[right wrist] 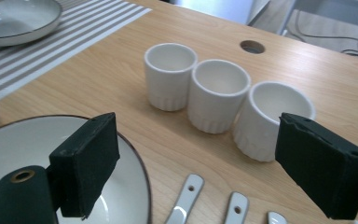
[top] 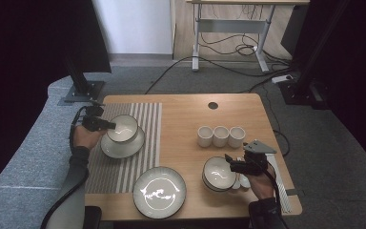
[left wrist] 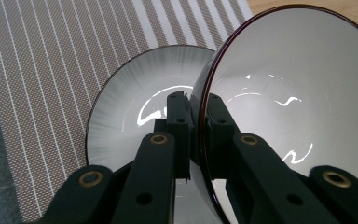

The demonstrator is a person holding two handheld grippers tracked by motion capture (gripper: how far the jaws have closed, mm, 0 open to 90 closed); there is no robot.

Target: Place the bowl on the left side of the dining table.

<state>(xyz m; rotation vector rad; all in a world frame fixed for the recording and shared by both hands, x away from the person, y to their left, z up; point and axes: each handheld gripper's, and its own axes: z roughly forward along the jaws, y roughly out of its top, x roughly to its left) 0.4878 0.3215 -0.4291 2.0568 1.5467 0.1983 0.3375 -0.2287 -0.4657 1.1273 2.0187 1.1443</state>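
Observation:
My left gripper [top: 108,125] is shut on the near rim of a white bowl with a dark edge [top: 122,128], one jaw inside and one outside. In the left gripper view that bowl [left wrist: 289,102] sits tilted over a small plate [left wrist: 130,98]; I cannot tell whether they touch. The small plate [top: 124,149] lies on a striped placemat [top: 143,119]. My right gripper [top: 229,163] stands open at the right rim of a second bowl [top: 218,172]. In the right gripper view its pads [right wrist: 89,163] are wide apart with nothing between them, above the bowl's edge [right wrist: 23,154].
Three white cups [top: 220,136] stand in a row behind the second bowl, also close ahead in the right gripper view [right wrist: 218,93]. White spoons [right wrist: 186,200] lie beside that bowl. A large plate [top: 159,192] sits at the front edge. A cable hole [top: 213,105] is at the back.

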